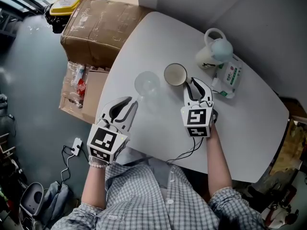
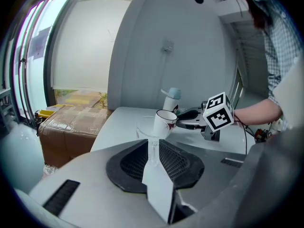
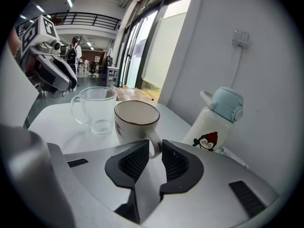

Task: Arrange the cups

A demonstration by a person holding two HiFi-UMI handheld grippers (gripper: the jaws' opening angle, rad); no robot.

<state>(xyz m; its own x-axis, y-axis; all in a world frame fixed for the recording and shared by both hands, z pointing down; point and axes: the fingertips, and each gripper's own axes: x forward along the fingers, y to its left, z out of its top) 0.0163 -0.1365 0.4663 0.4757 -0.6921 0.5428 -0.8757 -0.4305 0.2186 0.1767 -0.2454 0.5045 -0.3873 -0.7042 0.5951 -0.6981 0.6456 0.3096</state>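
A clear glass cup (image 1: 147, 83) and a white mug (image 1: 175, 74) stand side by side in the middle of the white table (image 1: 249, 128). My left gripper (image 1: 133, 102) reaches the glass from the near left. In the left gripper view the jaws are closed to a narrow slit, and the glass cup's (image 2: 145, 127) clear handle stands in it. My right gripper (image 1: 191, 82) comes at the mug from the near right. In the right gripper view the white mug's (image 3: 137, 120) handle sits between the tips of my right gripper (image 3: 156, 148).
A white penguin bottle (image 1: 213, 51) with a pale blue cap stands at the far right of the table. A tissue pack (image 1: 229, 79) lies beside it. Cardboard boxes (image 1: 96, 30) stand on the floor off the left edge. A wall runs behind the table.
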